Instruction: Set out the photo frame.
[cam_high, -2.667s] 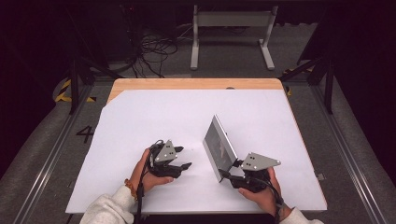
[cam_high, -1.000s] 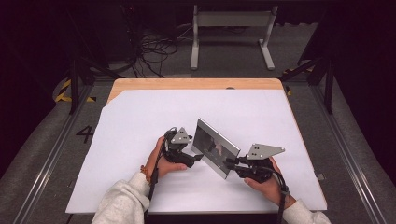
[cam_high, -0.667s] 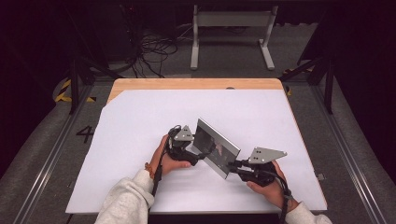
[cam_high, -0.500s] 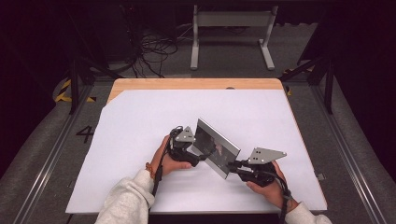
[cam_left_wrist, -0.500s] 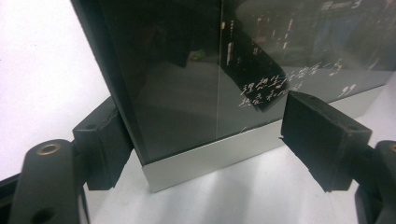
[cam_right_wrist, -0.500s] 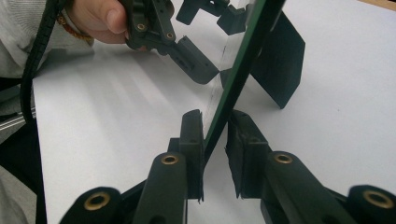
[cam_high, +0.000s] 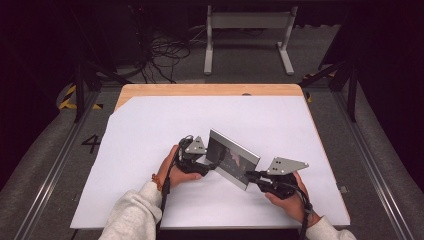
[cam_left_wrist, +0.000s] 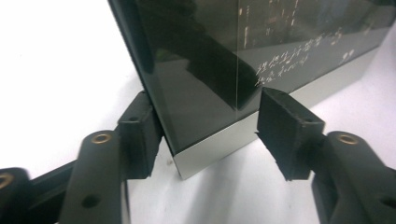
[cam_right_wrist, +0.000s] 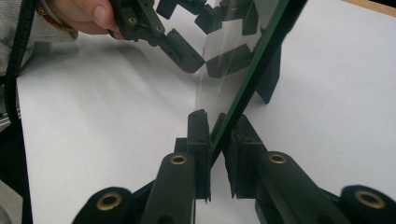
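Note:
A flat panel (cam_high: 232, 157) with a dark glass face and a silver rim stands tilted on its long edge on the white table top (cam_high: 150, 130). My right gripper (cam_high: 250, 176) is shut on its thin right end; in the right gripper view the pads (cam_right_wrist: 198, 135) pinch the panel's edge (cam_right_wrist: 252, 60), and the jaws have just been closing. My left gripper (cam_high: 210, 162) straddles the left corner and has also just been closing. In the left gripper view one pad (cam_left_wrist: 140, 135) lies against the panel's (cam_left_wrist: 210, 70) back, while the other stands just off the face.
A strip of bare wood (cam_high: 200, 90) shows along the table's far edge. Beyond it, on the dark floor, lie tangled cables (cam_high: 165, 55) and a metal stand (cam_high: 247, 30). White surface lies open to the left, right and behind the panel.
The left gripper came in from the left to the panel's corner, and its jaws have narrowed around it. The panel now lies lower and more side-on. The right hand has kept its hold.

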